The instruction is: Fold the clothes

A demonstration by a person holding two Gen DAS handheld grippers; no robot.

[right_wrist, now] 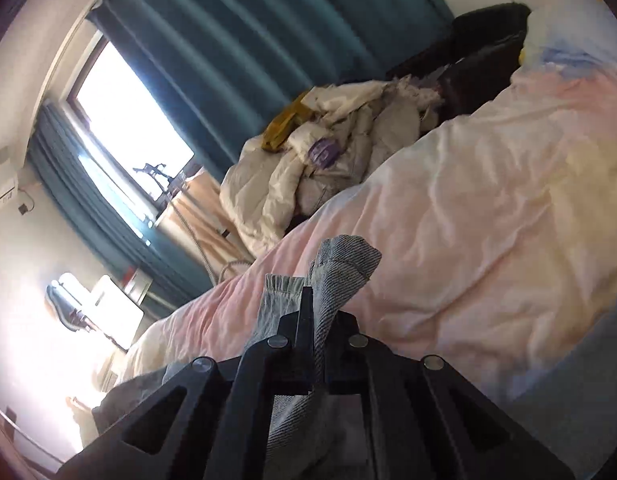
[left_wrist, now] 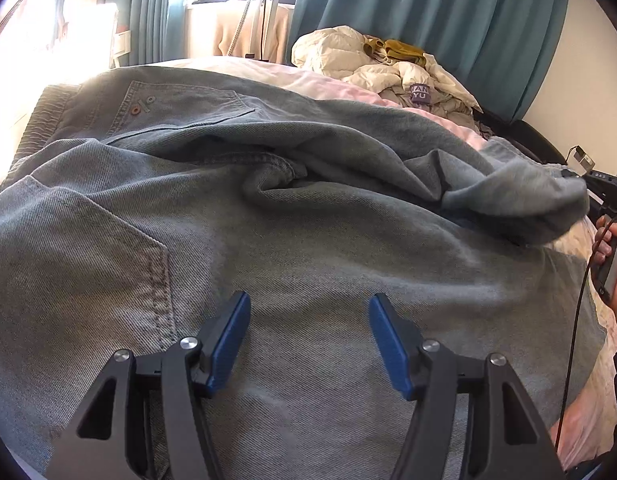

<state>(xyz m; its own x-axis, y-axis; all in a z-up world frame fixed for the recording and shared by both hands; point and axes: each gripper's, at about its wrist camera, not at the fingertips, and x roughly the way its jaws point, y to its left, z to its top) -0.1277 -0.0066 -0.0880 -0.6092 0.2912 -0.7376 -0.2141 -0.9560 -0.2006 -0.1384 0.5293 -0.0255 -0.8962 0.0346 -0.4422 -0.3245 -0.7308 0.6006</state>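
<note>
Right wrist view: my right hand-held gripper (right_wrist: 308, 300) is clamped on a hem of the jeans (left_wrist: 268, 208) spread on the bed (right_wrist: 468, 208), left hand-held gripper (left_wrist: 308, 316) apart above them; that thin pinch could slip.

A bed (right_wrist: 488, 184) covered by a rumpled pale pink duvet carries everything. Grey-blue denim jeans (left_wrist: 228, 208) lie spread across its near part, waistband toward the left edge. Near the far edge, below the teal curtains, sits a heap of cream padded clothing (left_wrist: 388, 68) with a mustard-yellow garment (left_wrist: 400, 52) on top.
</note>
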